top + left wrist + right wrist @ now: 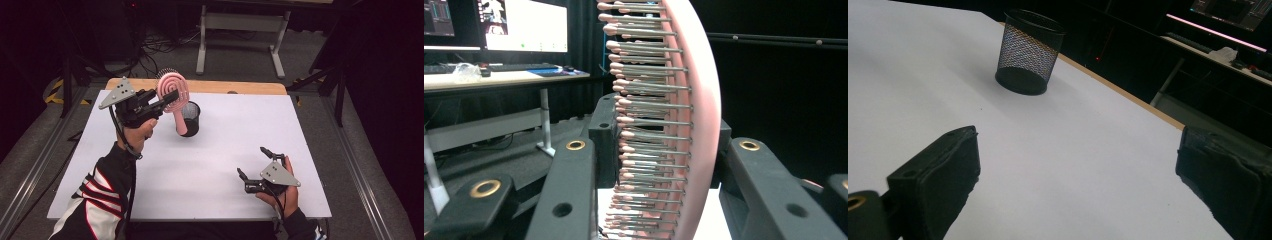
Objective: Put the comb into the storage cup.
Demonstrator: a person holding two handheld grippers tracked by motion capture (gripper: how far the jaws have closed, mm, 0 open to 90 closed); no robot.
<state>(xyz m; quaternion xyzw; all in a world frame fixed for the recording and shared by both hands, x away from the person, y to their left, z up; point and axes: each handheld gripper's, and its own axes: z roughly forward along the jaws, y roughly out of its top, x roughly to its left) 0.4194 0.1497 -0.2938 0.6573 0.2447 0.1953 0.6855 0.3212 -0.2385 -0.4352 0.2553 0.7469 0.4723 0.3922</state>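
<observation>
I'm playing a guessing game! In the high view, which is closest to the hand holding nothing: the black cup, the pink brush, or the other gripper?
1. Black mesh cup, up-left of the right gripper.
2. Pink hairbrush, raised beside the cup.
3. Left gripper, far left, clamping the brush; nearly tied with it.

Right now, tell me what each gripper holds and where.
The left gripper clamps the pink hairbrush by its round head; the right gripper holds nothing.

A cup (pixel 190 118) stands on the counter (pixel 225 150) toward its far left; a brush (pixel 173 95) hangs just left of it.
</observation>
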